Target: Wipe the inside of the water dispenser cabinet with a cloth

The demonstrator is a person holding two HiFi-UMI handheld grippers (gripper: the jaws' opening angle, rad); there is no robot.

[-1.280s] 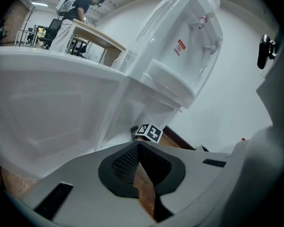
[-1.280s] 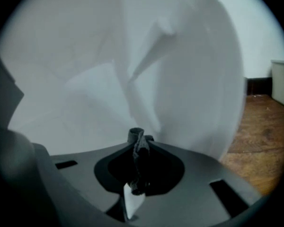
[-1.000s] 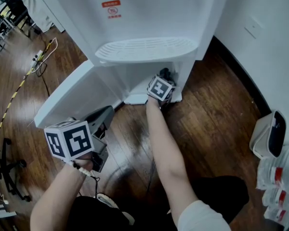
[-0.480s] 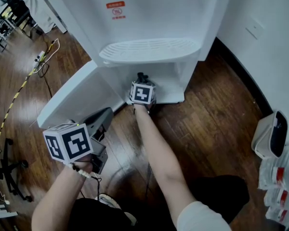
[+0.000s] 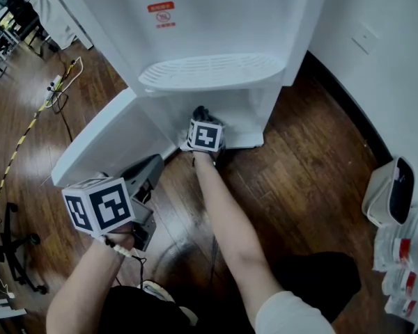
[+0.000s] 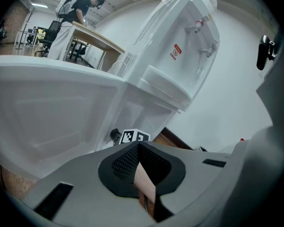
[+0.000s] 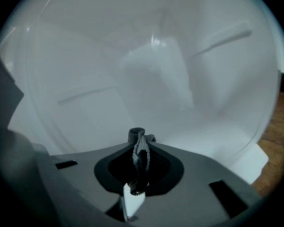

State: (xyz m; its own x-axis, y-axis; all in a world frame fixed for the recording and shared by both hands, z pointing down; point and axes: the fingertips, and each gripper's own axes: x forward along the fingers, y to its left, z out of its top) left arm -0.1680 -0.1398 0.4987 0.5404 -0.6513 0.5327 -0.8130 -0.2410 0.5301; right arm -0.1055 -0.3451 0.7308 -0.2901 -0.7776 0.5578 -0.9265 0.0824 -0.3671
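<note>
Dark wooden flooring (image 5: 313, 158) surrounds a white water dispenser (image 5: 216, 12), its lower cabinet (image 5: 233, 110) laid open with the door (image 5: 108, 145) swung out to the left. The right gripper (image 7: 138, 145) is pictured reaching into the cabinet mouth, its jaws closed tight on a bunched fold of dark grey cloth (image 7: 142, 156). Only a small tuft is shown beyond the tips, in front of the pale inner walls (image 7: 146, 70). The left gripper (image 6: 138, 148) is held low and well back beside the open door, its jaws brought together with nothing gripped between them.

The wipe appears to be under way near the front of the cabinet, though contact between cloth and plastic cannot be confirmed. For the step to be done well, the tuft would best be pressed flat against the surface, so that fabric rather than jaw tips is dragged over it. Long overlapping strokes into the corners and along the back wall would be called for, with the pinch kept firm so the cloth is not pulled free. The door could be steadied by the idle gripper should it swing inward.
</note>
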